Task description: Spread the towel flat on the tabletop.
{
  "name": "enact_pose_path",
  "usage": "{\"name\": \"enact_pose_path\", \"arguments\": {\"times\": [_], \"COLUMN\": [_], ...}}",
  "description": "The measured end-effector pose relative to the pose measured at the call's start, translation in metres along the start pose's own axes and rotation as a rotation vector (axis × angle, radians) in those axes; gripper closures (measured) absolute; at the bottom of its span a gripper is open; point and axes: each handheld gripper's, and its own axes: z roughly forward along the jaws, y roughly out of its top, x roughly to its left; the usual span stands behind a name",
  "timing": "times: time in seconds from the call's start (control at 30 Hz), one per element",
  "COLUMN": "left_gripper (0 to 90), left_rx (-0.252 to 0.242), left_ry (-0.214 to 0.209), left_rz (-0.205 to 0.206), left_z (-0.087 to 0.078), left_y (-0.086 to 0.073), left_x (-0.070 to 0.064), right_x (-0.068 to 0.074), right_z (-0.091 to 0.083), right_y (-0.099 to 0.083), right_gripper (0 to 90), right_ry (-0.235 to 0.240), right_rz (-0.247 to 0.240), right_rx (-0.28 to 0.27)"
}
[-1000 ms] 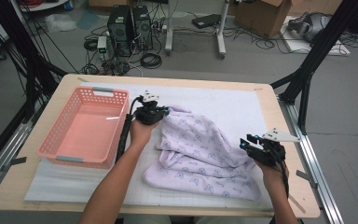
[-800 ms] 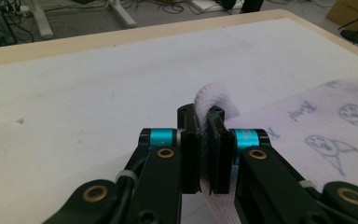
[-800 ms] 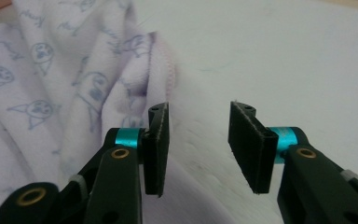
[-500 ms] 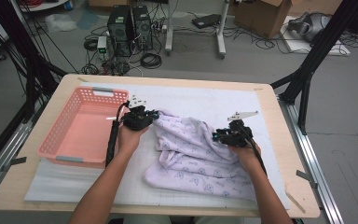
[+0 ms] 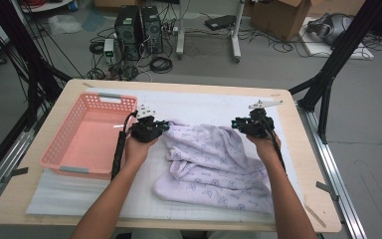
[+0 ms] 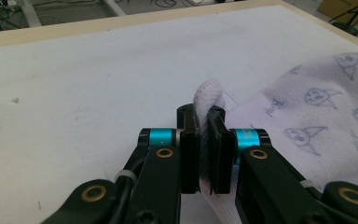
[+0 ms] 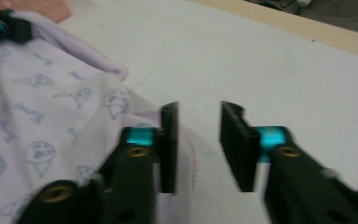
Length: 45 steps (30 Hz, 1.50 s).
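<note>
The lilac printed cloth [image 5: 214,167] lies on the white mat [image 5: 79,191] of the counter [image 5: 303,164], spreading from the middle toward 5 o'clock; its far edge is now stretched flatter than half a second ago. The left gripper [image 5: 151,128] sits at the cloth's 10 o'clock corner, just beside the pink basket [image 5: 64,149]; in the left gripper view its fingers [image 6: 189,154] are narrowly shut on a rolled hem of the cloth [image 6: 207,100], and it has hardly shifted from its earlier spot. The right gripper [image 5: 246,124] has travelled from the cloth's 3 o'clock side a second ago up to its 1 o'clock corner; in the right gripper view its fingers [image 7: 169,140] stand wide, one at the cloth's edge [image 7: 65,107], nothing pinched between them.
</note>
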Motion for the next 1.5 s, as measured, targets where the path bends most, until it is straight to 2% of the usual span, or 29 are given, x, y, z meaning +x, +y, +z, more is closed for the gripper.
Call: {"name": "enact_pose_path", "arguments": {"times": [0.03, 0.07, 0.17, 0.2, 0.23, 0.27, 0.33, 0.37, 0.53, 0.6, 0.67, 0.7, 0.73, 0.8, 0.83, 0.9, 0.97, 1.03, 1.1, 1.17, 1.27, 1.3, 1.4, 1.5], "left_gripper": [84.6, 84.6, 84.6, 84.5, 84.6, 84.6, 84.6, 84.6, 84.7, 84.4, 80.9, 75.8, 69.3, 57.2, 54.4, 50.7, 50.1, 49.8, 49.8, 50.5, 50.8, 50.8, 50.1, 48.4], "left_rx": [-0.004, 0.0, 0.003, 0.007, 0.006, 0.003, -0.003, -0.002, 0.0, 0.013, 0.038, 0.055, 0.063, 0.062, 0.051, 0.041, 0.031, -0.005, -0.007, -0.011, 0.026, 0.025, 0.085, 0.17], "left_ry": [0.0, -0.004, -0.002, -0.005, -0.005, -0.005, 0.002, 0.003, 0.006, -0.003, -0.024, -0.035, -0.046, -0.033, -0.024, 0.0, 0.005, 0.015, 0.029, 0.043, 0.057, 0.067, 0.066, 0.056], "left_rz": [-0.003, -0.003, 0.003, -0.004, -0.006, -0.008, -0.01, -0.008, -0.01, -0.005, -0.016, -0.022, -0.032, -0.043, -0.048, -0.04, -0.048, -0.059, -0.072, -0.07, -0.067, -0.064, -0.067, -0.036], "left_z": [0.001, 0.001, 0.002, 0.002, 0.002, 0.002, 0.001, 0.001, 0.002, 0.004, 0.008, 0.01, 0.011, 0.011, 0.011, 0.01, 0.009, 0.008, 0.01, 0.013, 0.023, 0.028, 0.044, 0.062], "left_y": [0.0, -0.001, -0.003, -0.004, -0.004, -0.005, -0.006, -0.006, -0.007, -0.009, -0.012, -0.013, -0.013, -0.013, -0.013, -0.009, -0.004, 0.002, 0.009, 0.015, 0.024, 0.026, 0.033, 0.034], "left_x": [-0.001, -0.001, -0.003, -0.003, -0.004, -0.004, -0.004, -0.003, -0.006, -0.01, -0.012, -0.012, -0.012, -0.011, -0.009, -0.007, -0.005, -0.001, 0.002, 0.006, 0.011, 0.013, 0.018, 0.016], "right_x": [0.0, 0.002, 0.004, 0.004, 0.003, 0.001, -0.007, -0.011, -0.031, -0.036, -0.037, -0.038, -0.04, -0.042, -0.043, -0.044, -0.045, -0.047, -0.047, -0.046, -0.041, -0.039, -0.03, -0.025], "right_z": [0.003, 0.007, 0.024, 0.029, 0.033, 0.036, 0.039, 0.037, 0.02, 0.015, 0.013, 0.015, 0.017, 0.016, 0.013, 0.004, -0.006, -0.015, -0.023, -0.028, -0.032, -0.033, -0.034, -0.035], "right_y": [-0.001, -0.003, -0.007, -0.008, -0.009, -0.01, -0.008, -0.005, 0.014, 0.021, 0.024, 0.023, 0.021, 0.016, 0.013, 0.007, 0.002, -0.003, -0.008, -0.012, -0.018, -0.02, -0.024, -0.029], "right_gripper": [54.3, 51.5, 52.6, 60.9, 75.3, 83.5, 85.3, 85.6, 85.7, 85.3, 84.1, 82.3, 77.9, 67.5, 64.1, 61.8, 61.3, 61.4, 61.4, 61.4, 61.4, 61.5, 61.4, 61.2], "right_ry": [0.021, 0.024, -0.011, -0.024, -0.022, -0.023, -0.097, -0.145, -0.394, -0.459, -0.489, -0.492, -0.492, -0.473, -0.459, -0.432, -0.412, -0.391, -0.387, -0.362, -0.328, -0.324, -0.297, -0.275], "right_rz": [0.006, -0.008, -0.051, -0.057, -0.063, -0.076, -0.101, -0.092, -0.039, 0.001, 0.027, 0.027, 0.028, 0.048, 0.063, 0.098, 0.116, 0.129, 0.129, 0.133, 0.112, 0.099, 0.063, 0.028], "right_rx": [0.018, 0.046, 0.131, 0.153, 0.174, 0.187, 0.194, 0.171, -0.031, -0.117, -0.153, -0.14, -0.103, -0.048, -0.057, -0.083, -0.101, -0.116, -0.122, -0.122, -0.112, -0.105, -0.084, -0.067]}}
